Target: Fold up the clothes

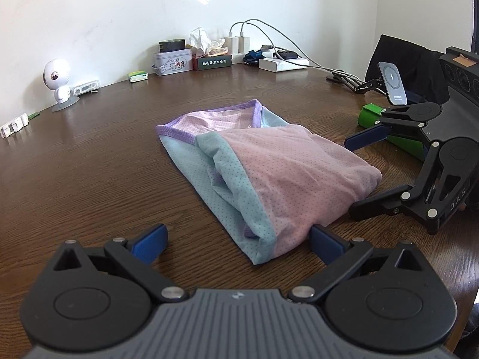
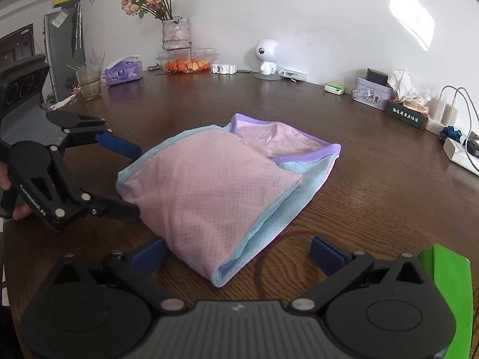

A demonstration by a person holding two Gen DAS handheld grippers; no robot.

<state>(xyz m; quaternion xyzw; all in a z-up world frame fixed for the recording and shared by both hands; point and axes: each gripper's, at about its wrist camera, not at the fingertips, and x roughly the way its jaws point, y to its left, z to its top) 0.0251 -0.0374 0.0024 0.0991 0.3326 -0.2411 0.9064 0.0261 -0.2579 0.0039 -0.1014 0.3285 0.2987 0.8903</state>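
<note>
- I see the folded garment lying flat in the middle of the wooden table; it is pink and light blue with a purple band at the top edge.
- My left gripper has its jaws wide apart. Its right pad is touching or just beside the near corner of the cloth, and nothing is clamped.
- My right gripper is also spread wide. The near fold of the garment lies between its fingers, but it is not pinched.
- A green object lies beside the right gripper.
</note>
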